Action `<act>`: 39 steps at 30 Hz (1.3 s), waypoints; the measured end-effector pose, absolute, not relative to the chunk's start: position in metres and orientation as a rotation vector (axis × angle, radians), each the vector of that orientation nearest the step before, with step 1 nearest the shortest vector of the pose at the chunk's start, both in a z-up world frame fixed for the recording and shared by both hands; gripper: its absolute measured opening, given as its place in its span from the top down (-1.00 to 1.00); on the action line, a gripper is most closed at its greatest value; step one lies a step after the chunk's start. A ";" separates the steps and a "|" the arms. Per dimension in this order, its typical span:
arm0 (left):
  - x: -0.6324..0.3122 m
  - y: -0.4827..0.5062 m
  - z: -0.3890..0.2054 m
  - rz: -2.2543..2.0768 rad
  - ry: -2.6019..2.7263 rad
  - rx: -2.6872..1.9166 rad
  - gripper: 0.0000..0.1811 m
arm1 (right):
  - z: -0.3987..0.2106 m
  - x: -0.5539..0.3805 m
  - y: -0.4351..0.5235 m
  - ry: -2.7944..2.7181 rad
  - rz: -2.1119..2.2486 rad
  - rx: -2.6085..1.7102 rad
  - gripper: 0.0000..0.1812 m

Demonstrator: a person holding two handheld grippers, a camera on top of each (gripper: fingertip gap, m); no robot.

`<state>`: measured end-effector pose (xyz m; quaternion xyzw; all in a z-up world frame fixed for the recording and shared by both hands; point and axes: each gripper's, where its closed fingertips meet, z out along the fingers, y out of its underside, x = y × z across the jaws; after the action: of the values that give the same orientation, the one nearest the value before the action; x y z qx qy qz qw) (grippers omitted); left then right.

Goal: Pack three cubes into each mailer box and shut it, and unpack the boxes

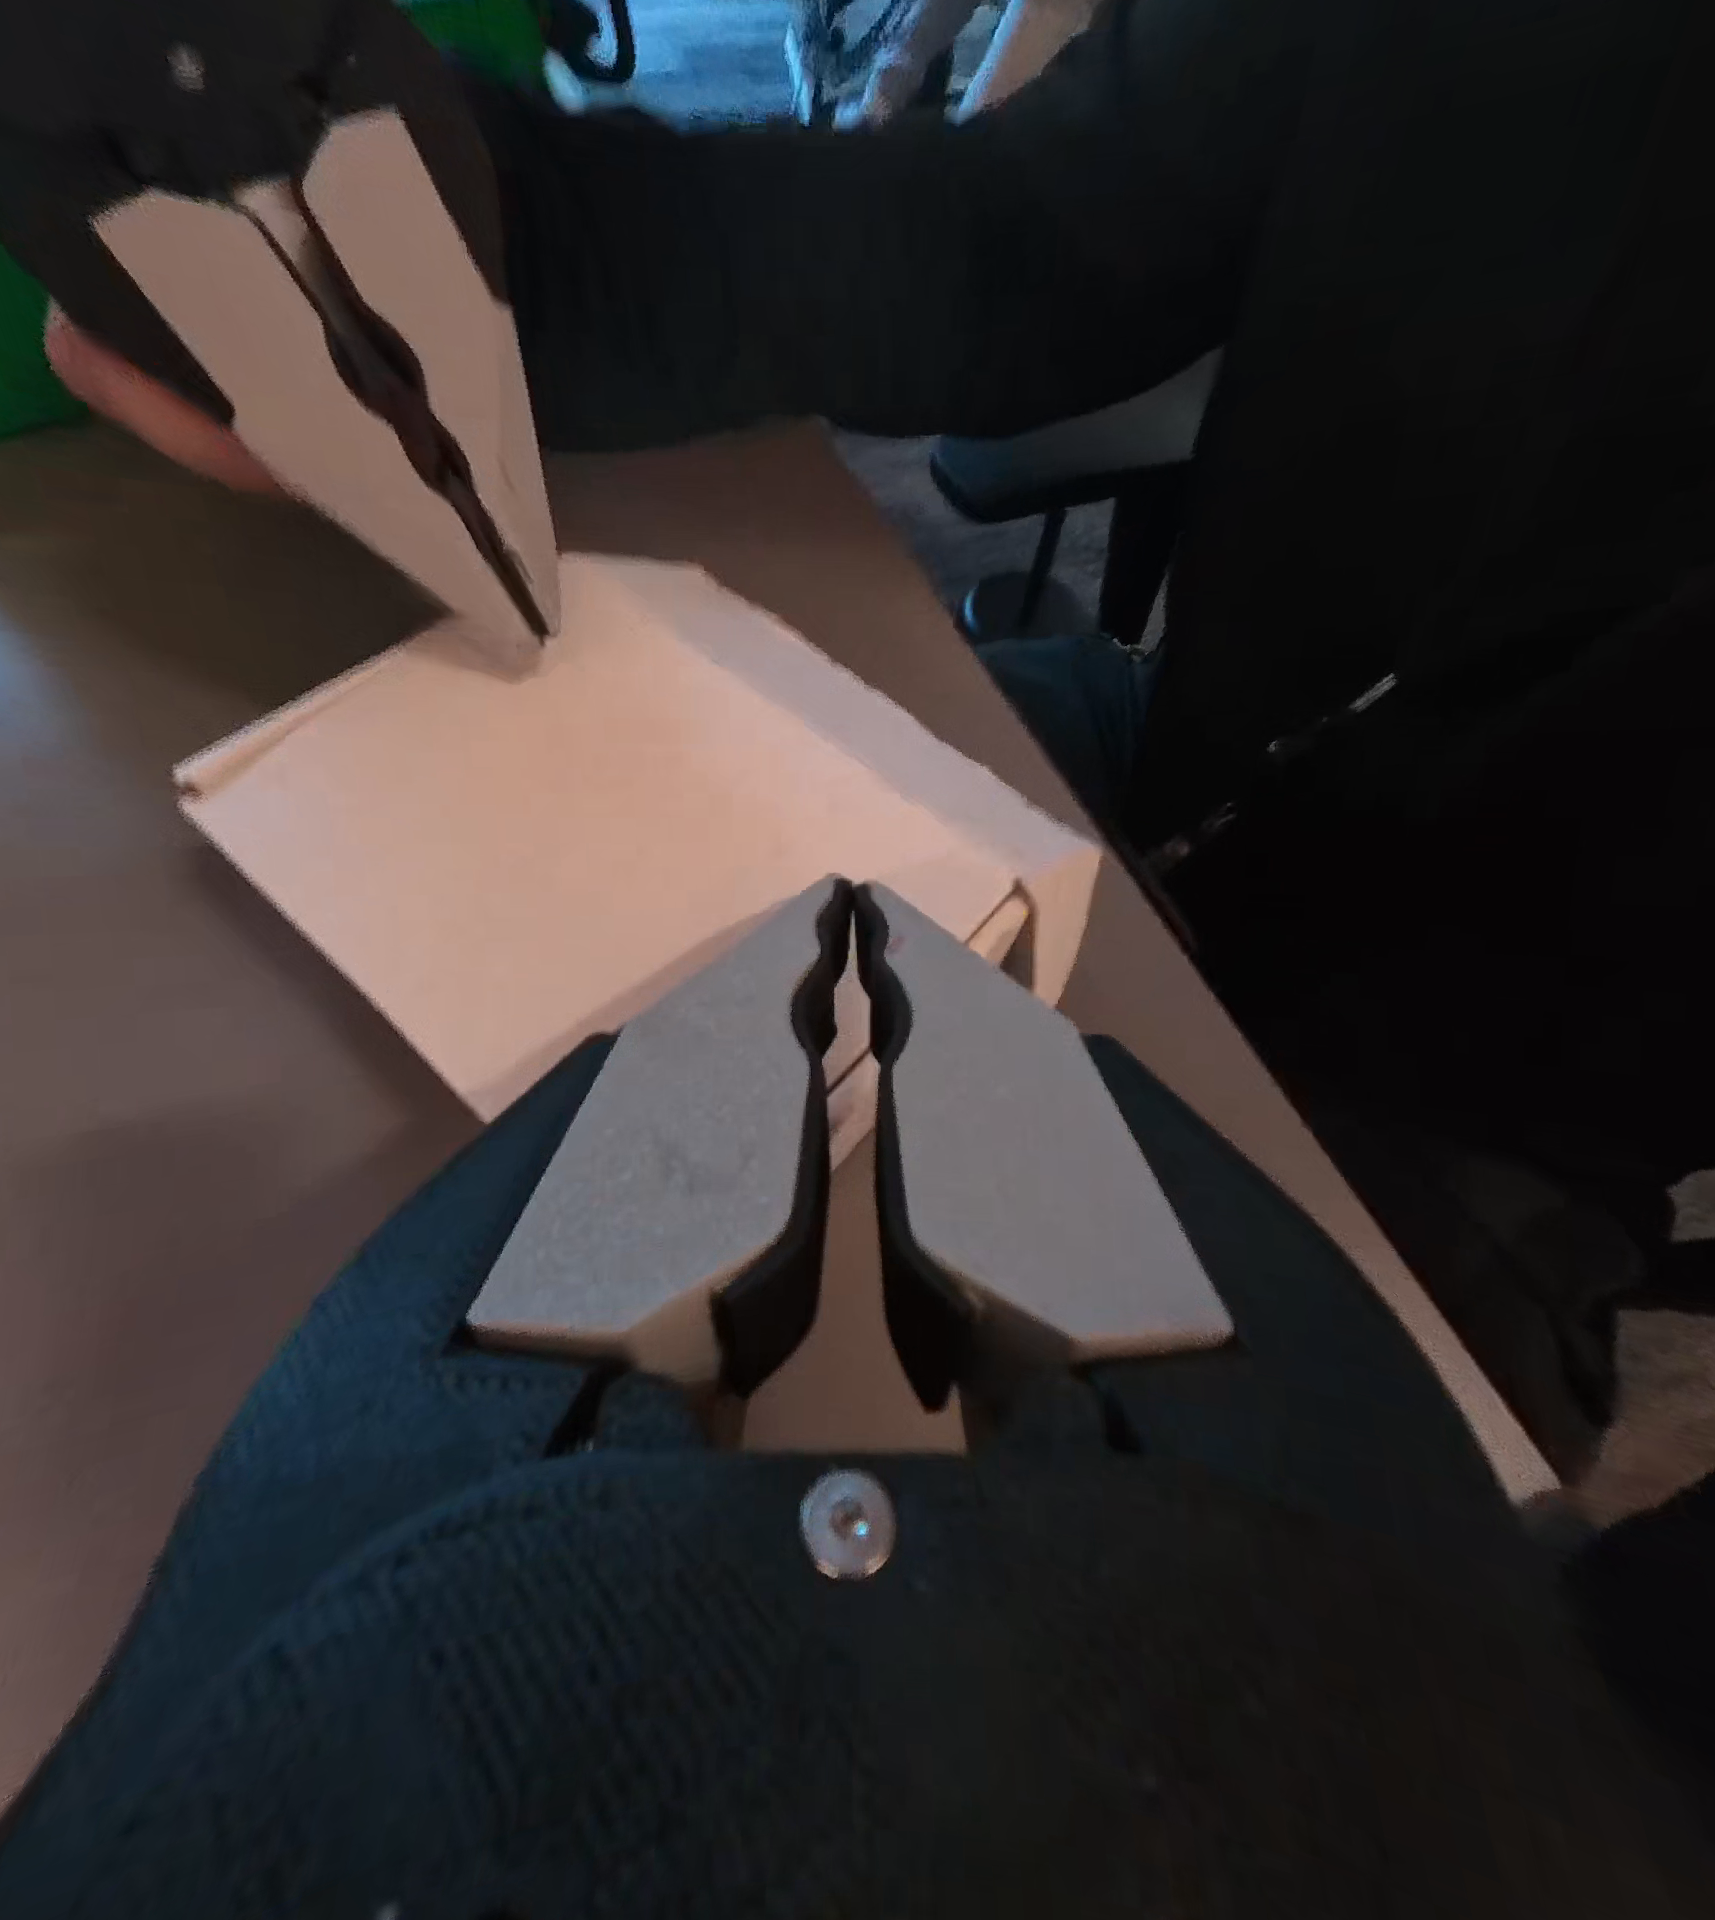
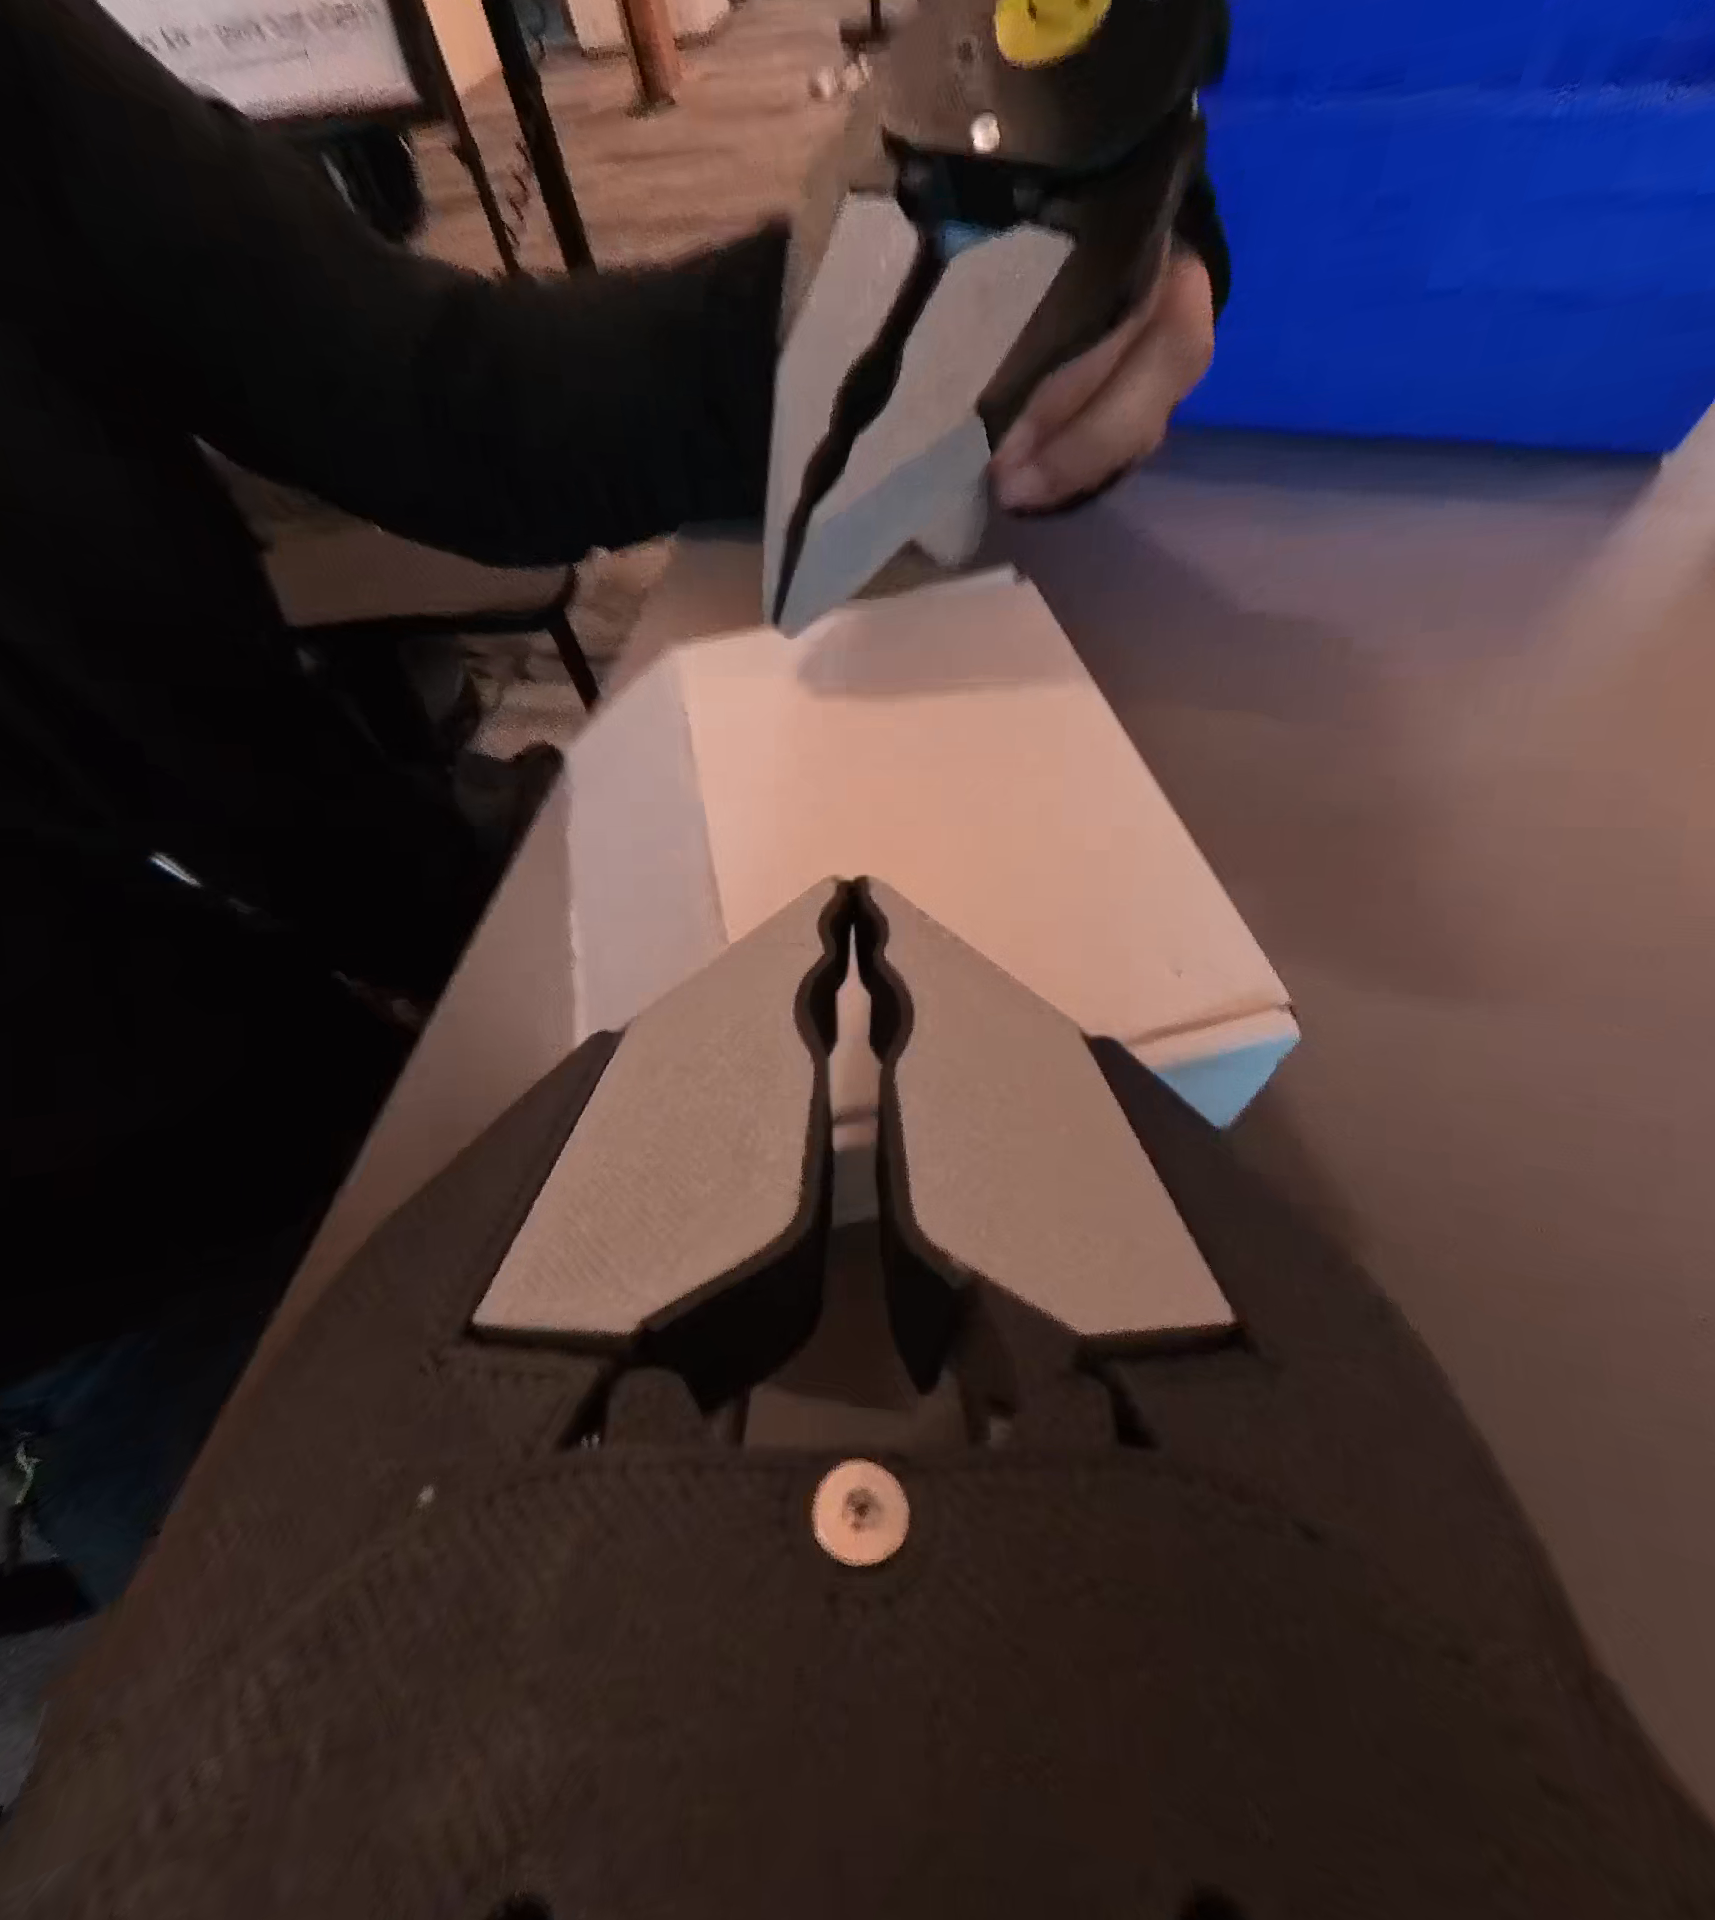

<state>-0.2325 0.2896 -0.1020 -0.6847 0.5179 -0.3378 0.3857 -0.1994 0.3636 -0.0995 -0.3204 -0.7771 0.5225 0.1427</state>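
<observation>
Brown table (image 1: pixel 105 935) — both grippers (jaws together) press the closed mailer box (image 1: pixel 541 831).

Both wrist views look closely down from opposite ends at one shared white mailer box (image 1: pixel 572 831) (image 2: pixel 957 831).

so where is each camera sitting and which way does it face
Left wrist view: on the left gripper, facing along the white mailer box toward the right gripper; a dark sleeve shows.
Right wrist view: on the right gripper, facing back over the box toward the left gripper and the hand holding it.
Shared: the closed box, the table, both shut grippers.
</observation>
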 end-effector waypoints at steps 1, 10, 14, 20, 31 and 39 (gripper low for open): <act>-0.230 0.287 -0.095 -0.876 1.316 -1.700 1.00 | -0.093 -0.198 0.361 -2.224 1.553 -0.902 1.00; -0.233 0.293 -0.113 -0.808 1.327 -1.795 1.00 | -0.115 -0.201 0.369 -2.291 1.362 -0.930 1.00; -0.233 0.293 -0.113 -0.793 1.331 -1.792 1.00 | -0.093 -0.188 0.352 -2.277 1.564 -0.814 1.00; -0.265 0.341 -0.115 -0.381 1.197 -1.826 1.00 | -0.117 -0.201 0.364 -2.310 1.359 -0.923 1.00; -0.288 0.354 -0.072 -0.505 0.912 -1.728 1.00 | -0.110 -0.236 0.390 -2.082 1.253 -1.067 1.00; -0.280 0.339 -0.101 -0.490 1.087 -1.843 1.00 | -0.082 -0.219 0.390 -2.043 1.454 -1.010 1.00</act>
<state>-0.2796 0.3393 -0.1012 -0.7472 0.4408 -0.1989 0.4559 -0.2187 0.3896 -0.0821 -0.3646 -0.7377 0.5249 0.2176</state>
